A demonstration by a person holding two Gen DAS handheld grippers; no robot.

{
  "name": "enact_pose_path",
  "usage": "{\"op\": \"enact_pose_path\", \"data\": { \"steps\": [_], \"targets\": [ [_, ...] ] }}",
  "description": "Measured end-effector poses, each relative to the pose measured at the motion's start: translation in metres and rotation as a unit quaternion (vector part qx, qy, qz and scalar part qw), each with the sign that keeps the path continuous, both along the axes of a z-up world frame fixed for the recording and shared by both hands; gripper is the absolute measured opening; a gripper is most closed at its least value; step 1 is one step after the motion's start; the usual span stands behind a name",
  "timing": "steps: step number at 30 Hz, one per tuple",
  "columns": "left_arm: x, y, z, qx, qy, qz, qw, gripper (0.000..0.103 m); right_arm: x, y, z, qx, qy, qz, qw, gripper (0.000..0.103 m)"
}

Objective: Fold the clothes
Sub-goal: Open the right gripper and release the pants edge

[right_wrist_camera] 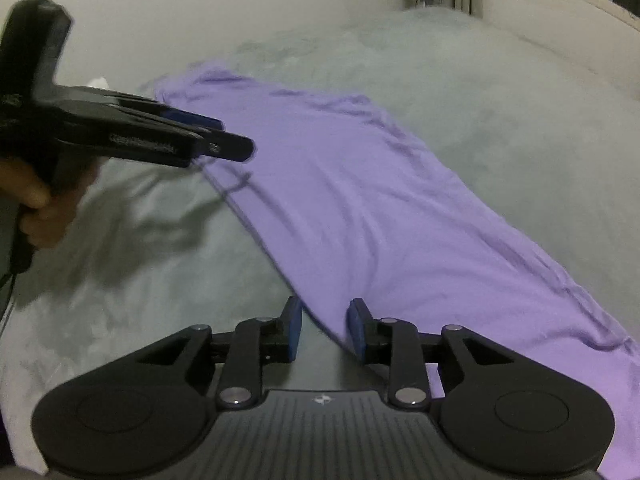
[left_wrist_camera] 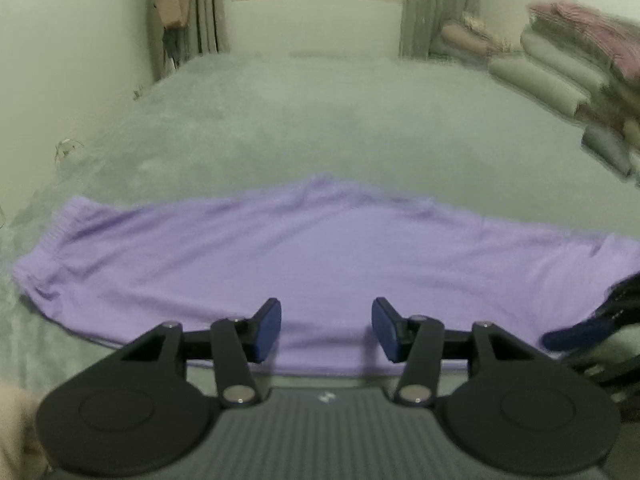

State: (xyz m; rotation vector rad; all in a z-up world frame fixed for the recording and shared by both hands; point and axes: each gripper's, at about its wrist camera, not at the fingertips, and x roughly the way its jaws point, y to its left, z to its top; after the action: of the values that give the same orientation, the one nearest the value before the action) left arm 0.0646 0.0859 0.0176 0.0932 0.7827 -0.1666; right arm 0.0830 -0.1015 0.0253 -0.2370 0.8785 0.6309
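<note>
A lilac garment (left_wrist_camera: 304, 252) lies spread flat across a grey-green bed (left_wrist_camera: 320, 112), its elastic waistband end at the left. My left gripper (left_wrist_camera: 326, 328) hovers open just above the garment's near edge, nothing between its blue pads. Its right neighbour, the right gripper (left_wrist_camera: 576, 334), shows blurred at the frame's right edge. In the right wrist view the garment (right_wrist_camera: 360, 200) runs diagonally away. My right gripper (right_wrist_camera: 325, 330) stands open with the cloth's near edge passing between its fingers. A hand (right_wrist_camera: 44, 208) holds the left gripper (right_wrist_camera: 224, 134) over the garment's far end.
A stack of folded grey and pink clothes (left_wrist_camera: 568, 76) sits on the bed at the right. A pillow (left_wrist_camera: 464, 36) lies near the curtains (left_wrist_camera: 424, 8) under the window. A pink coat (left_wrist_camera: 172, 0) hangs at the back left. A white wall (left_wrist_camera: 72, 60) borders the bed's left side.
</note>
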Motion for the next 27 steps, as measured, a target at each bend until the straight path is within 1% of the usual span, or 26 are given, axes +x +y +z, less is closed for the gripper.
{"op": "enact_pose_path", "data": {
  "steps": [1, 2, 4, 6, 8, 10, 12, 14, 17, 19, 21, 22, 23, 26, 27],
  "targets": [
    [0.002, -0.002, -0.008, 0.013, 0.011, -0.002, 0.9999, 0.048, -0.002, -0.001, 0.003, -0.003, 0.007, 0.003, 1.0, 0.027],
    [0.001, -0.003, -0.008, 0.02, 0.014, -0.003, 0.9997, 0.048, -0.004, -0.002, 0.006, -0.005, 0.012, 0.006, 1.0, 0.027],
    [0.0, -0.007, -0.008, 0.034, 0.019, -0.005, 0.9992, 0.048, -0.007, -0.01, 0.012, 0.003, 0.002, 0.009, 1.0, 0.026],
    [-0.001, -0.01, -0.008, 0.049, 0.025, -0.008, 0.9985, 0.047, -0.003, -0.021, 0.018, 0.025, -0.02, -0.025, 0.999, 0.026],
    [-0.001, -0.01, -0.009, 0.051, 0.021, -0.013, 0.9984, 0.047, 0.003, -0.03, 0.021, 0.045, -0.044, -0.068, 0.996, 0.026],
    [-0.002, -0.01, -0.01, 0.052, 0.017, -0.017, 0.9983, 0.047, 0.006, -0.029, 0.012, 0.04, -0.031, -0.069, 0.996, 0.026],
    [0.0, -0.003, -0.009, 0.043, 0.022, -0.02, 0.9986, 0.049, 0.003, -0.036, 0.01, 0.023, -0.028, -0.066, 0.997, 0.028],
    [0.003, 0.009, -0.007, 0.038, 0.026, -0.013, 0.9989, 0.05, 0.001, -0.042, 0.008, 0.006, -0.025, -0.062, 0.998, 0.028],
    [0.009, 0.035, -0.006, 0.044, 0.03, 0.027, 0.9982, 0.05, -0.003, -0.053, 0.005, -0.02, -0.022, -0.057, 0.998, 0.027],
    [0.014, 0.057, -0.004, 0.029, 0.037, 0.054, 0.9974, 0.05, -0.006, -0.074, 0.006, -0.019, -0.017, -0.068, 0.997, 0.026],
    [0.016, 0.075, -0.003, -0.001, 0.046, 0.063, 0.9969, 0.047, -0.011, -0.093, 0.008, -0.013, -0.009, -0.078, 0.997, 0.026],
    [0.016, 0.076, -0.002, -0.002, 0.047, 0.064, 0.9968, 0.047, -0.014, -0.101, 0.009, -0.027, -0.012, -0.084, 0.996, 0.026],
    [0.016, 0.077, -0.002, -0.003, 0.048, 0.065, 0.9967, 0.046, -0.017, -0.11, 0.014, -0.03, -0.012, -0.084, 0.996, 0.026],
    [0.011, 0.072, 0.0, 0.02, 0.048, 0.058, 0.997, 0.046, -0.028, -0.131, 0.021, -0.026, 0.001, -0.092, 0.995, 0.027],
    [0.01, 0.071, 0.002, 0.023, 0.049, 0.055, 0.997, 0.047, -0.028, -0.137, 0.023, -0.027, -0.001, -0.105, 0.994, 0.027]
  ]
}}
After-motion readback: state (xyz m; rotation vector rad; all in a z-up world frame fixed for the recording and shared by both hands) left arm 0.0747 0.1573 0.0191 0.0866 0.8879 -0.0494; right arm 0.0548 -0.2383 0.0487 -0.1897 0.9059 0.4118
